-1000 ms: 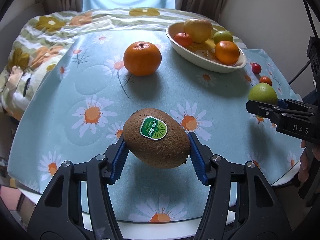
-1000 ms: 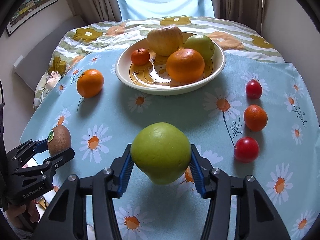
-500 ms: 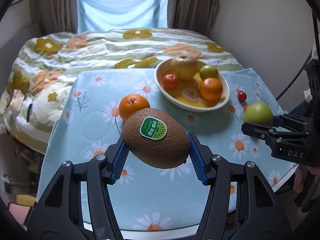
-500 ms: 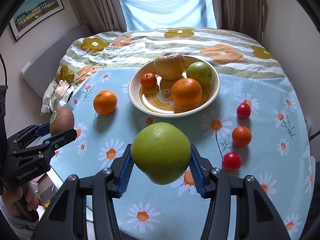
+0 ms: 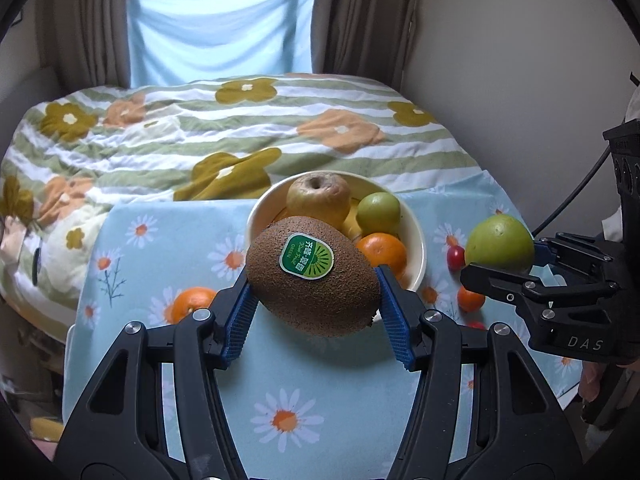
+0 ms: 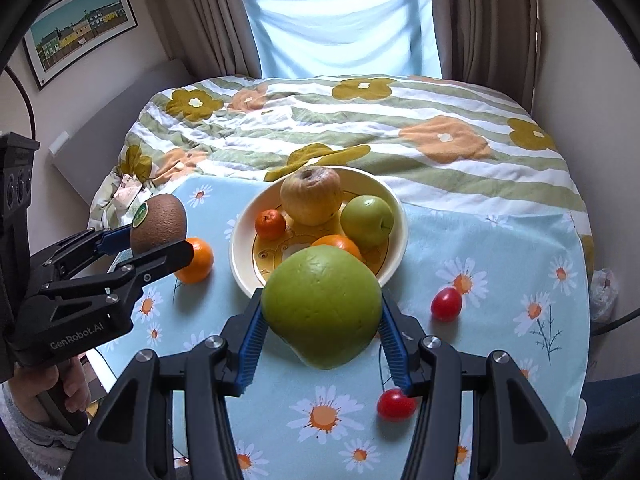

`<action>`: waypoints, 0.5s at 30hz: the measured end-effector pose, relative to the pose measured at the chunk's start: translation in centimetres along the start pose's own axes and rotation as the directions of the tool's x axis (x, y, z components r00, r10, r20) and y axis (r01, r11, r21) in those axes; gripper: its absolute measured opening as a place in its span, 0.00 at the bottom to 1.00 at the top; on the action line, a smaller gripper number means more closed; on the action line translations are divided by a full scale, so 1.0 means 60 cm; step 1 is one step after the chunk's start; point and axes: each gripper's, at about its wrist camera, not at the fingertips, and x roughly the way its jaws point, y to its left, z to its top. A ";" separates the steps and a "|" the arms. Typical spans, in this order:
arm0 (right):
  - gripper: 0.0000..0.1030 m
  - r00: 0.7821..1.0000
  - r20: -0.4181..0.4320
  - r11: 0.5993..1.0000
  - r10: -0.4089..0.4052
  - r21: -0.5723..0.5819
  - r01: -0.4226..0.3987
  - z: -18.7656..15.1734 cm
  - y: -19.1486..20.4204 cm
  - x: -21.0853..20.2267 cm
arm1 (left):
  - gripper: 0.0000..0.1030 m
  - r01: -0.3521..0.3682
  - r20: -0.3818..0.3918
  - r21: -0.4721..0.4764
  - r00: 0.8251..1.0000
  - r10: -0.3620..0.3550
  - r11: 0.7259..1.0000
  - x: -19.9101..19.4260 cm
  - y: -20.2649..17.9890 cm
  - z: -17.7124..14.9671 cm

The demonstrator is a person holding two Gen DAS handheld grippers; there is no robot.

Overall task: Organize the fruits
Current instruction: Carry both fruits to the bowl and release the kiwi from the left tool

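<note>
My left gripper [image 5: 314,316] is shut on a brown kiwi [image 5: 312,280] with a green sticker, held high above the table. It also shows in the right wrist view [image 6: 158,226]. My right gripper [image 6: 320,336] is shut on a large green apple [image 6: 322,306], seen in the left wrist view at the right [image 5: 500,242]. Beyond both stands a cream bowl [image 6: 240,236] holding a yellow apple [image 6: 310,194], a small green apple [image 6: 366,220], an orange [image 6: 338,244] and a small tangerine [image 6: 270,224].
On the daisy tablecloth [image 6: 500,248] lie an orange [image 6: 196,260] left of the bowl and two red cherry tomatoes [image 6: 446,304] [image 6: 394,404] at the right. A small tangerine [image 5: 470,300] lies near them. A flowered striped quilt [image 6: 360,128] lies behind the table.
Both grippers have risen and drawn back with their fruit, so the table and bowl look smaller and farther. The holds on the kiwi and the green apple are unchanged.
</note>
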 end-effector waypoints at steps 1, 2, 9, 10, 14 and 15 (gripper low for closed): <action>0.47 1.000 0.000 1.000 -0.004 0.000 0.004 0.006 -0.006 0.003 | 0.60 0.004 -0.005 0.005 1.000 -0.004 1.000 0.010 -0.004 0.005; 0.47 1.000 -0.001 1.000 -0.007 0.002 0.007 0.010 -0.013 0.005 | 0.60 0.008 -0.011 0.012 1.000 -0.008 1.000 0.019 -0.008 0.009; 0.47 1.000 -0.007 0.999 -0.024 0.046 0.025 0.034 -0.051 0.031 | 0.60 0.041 -0.075 0.059 0.996 -0.037 0.997 0.099 -0.019 0.021; 0.47 1.000 -0.011 0.998 -0.028 0.053 0.028 0.036 -0.056 0.036 | 0.60 0.046 -0.088 0.069 0.995 -0.040 0.997 0.112 -0.019 0.020; 0.47 0.999 -0.025 0.995 -0.041 0.095 0.043 0.041 -0.074 0.055 | 0.60 0.062 -0.140 0.107 0.989 -0.047 0.992 0.153 -0.020 0.012; 0.47 0.999 -0.029 0.994 -0.043 0.103 0.046 0.042 -0.077 0.059 | 0.60 0.066 -0.152 0.114 0.987 -0.048 0.991 0.161 -0.020 0.010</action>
